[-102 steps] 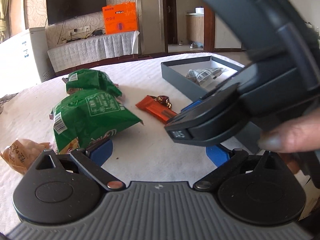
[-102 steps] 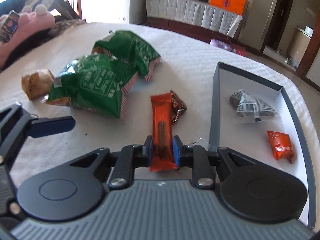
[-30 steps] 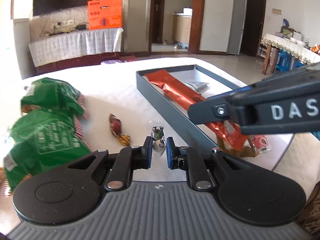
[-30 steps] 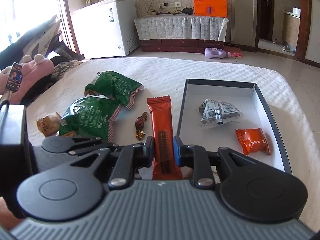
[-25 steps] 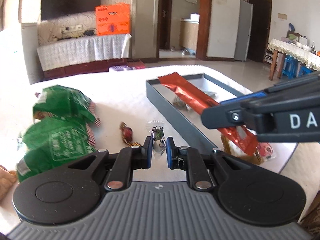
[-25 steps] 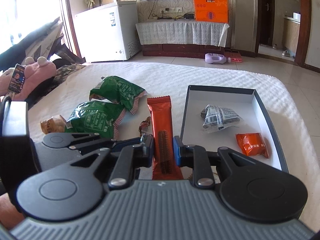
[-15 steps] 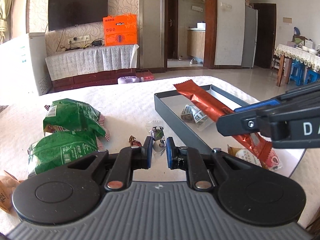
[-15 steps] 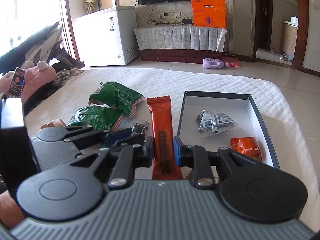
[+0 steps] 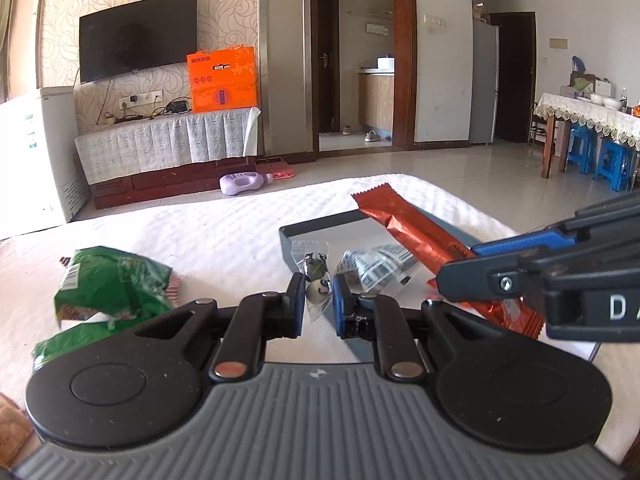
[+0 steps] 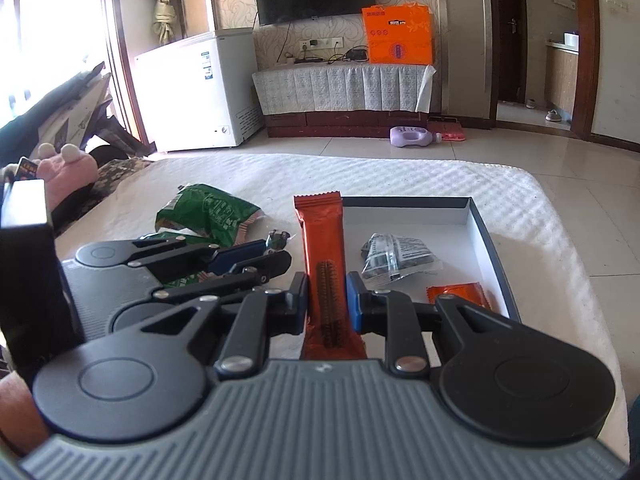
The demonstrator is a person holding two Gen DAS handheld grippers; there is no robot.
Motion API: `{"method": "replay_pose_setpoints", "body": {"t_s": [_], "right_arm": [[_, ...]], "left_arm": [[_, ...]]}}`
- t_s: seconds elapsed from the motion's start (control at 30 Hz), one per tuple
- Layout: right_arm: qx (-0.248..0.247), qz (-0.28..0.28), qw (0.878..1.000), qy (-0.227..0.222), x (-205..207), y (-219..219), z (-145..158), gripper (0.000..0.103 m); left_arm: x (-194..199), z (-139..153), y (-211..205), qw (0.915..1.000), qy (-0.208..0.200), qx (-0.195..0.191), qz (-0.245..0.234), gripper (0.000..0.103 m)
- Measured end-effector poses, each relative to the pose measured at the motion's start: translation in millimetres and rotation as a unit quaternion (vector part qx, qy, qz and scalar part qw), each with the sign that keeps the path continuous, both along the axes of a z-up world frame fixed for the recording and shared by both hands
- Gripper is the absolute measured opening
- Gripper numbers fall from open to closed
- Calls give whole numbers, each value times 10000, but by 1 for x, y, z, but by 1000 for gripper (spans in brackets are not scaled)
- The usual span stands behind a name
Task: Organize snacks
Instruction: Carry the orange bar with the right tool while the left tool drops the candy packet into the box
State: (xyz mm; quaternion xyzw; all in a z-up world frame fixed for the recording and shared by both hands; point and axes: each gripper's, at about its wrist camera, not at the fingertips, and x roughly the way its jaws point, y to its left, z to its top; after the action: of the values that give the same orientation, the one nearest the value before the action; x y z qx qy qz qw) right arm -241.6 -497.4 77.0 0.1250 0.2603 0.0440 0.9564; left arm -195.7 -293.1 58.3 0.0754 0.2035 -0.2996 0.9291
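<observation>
My left gripper is shut on a small clear candy packet and holds it above the table beside the grey tray. My right gripper is shut on a long orange snack bar, lifted near the tray's left wall. The bar and the right gripper also show in the left wrist view, over the tray. The left gripper shows in the right wrist view, left of the bar. A silver packet and a small orange packet lie in the tray.
Two green snack bags lie on the white tablecloth left of the tray; one shows in the right wrist view. A brown wrapped snack sits at the left edge. The table's far edge drops to the tiled floor.
Both grippers have risen and tilted up, each still holding its snack. The orange bar and the candy packet now sit closer to the tray's near end.
</observation>
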Motion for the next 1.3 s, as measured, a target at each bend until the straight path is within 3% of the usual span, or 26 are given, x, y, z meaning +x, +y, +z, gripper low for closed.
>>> {"method": "replay_pose_setpoints", "body": {"t_s": [0.5, 1.3], "right_arm": [[145, -351, 9993, 53, -2, -34, -9, 24], [194, -420, 9984, 314, -5, -53, -24, 24]], "left_arm": [[17, 5, -37, 9997, -1, -157, -208, 17], [70, -5, -96, 9995, 13, -100, -294, 18]]}}
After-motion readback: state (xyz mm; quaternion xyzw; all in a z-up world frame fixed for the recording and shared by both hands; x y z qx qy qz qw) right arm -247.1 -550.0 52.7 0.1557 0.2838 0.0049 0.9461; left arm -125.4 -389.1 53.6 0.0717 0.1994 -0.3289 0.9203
